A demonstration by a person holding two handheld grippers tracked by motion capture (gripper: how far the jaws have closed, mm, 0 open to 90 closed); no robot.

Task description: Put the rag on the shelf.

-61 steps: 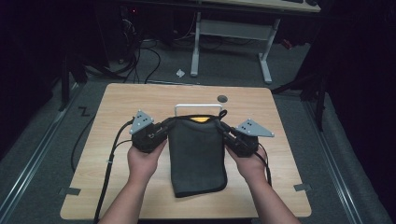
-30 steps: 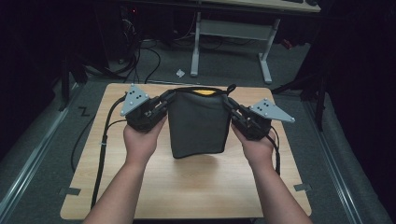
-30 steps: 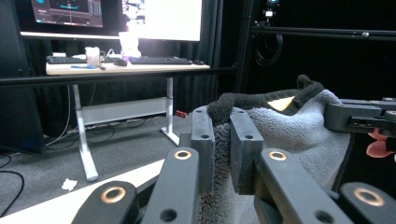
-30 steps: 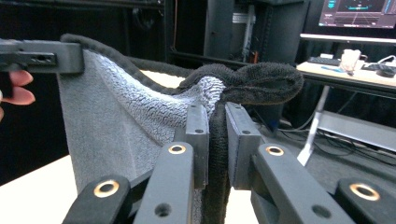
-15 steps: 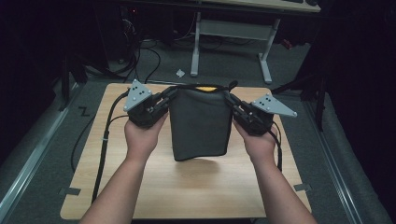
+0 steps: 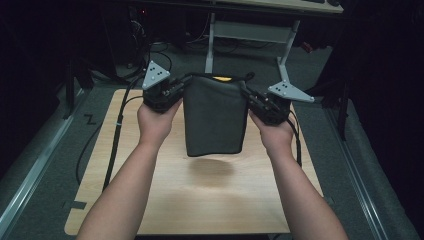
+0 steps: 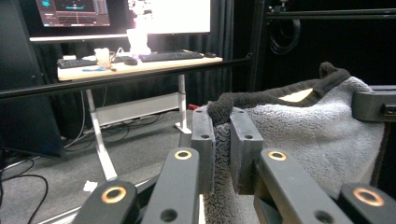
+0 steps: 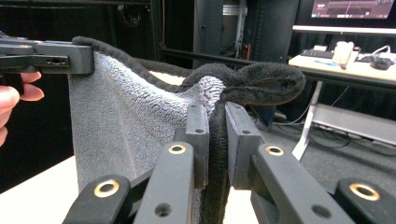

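**Towel lifted clear of the surface**

A grey towel is held up between two tongs, one at each top corner. The left tongs are clamped on the towel's dark-edged left corner, with the fabric pinched between the jaws in the left gripper view. The right tongs are clamped on the opposite corner, the black hem squeezed between the jaws in the right gripper view. The towel hangs folded and slack, its lower edge above the wooden surface, where a shadow is cast beneath it. A yellow patch is seen at the towel's top edge.

Two seconds ago the towel was lying flat on the surface with the tongs at its far corners. Since then it has been raised off the wood, and both hands have been brought slightly higher than half a second ago.
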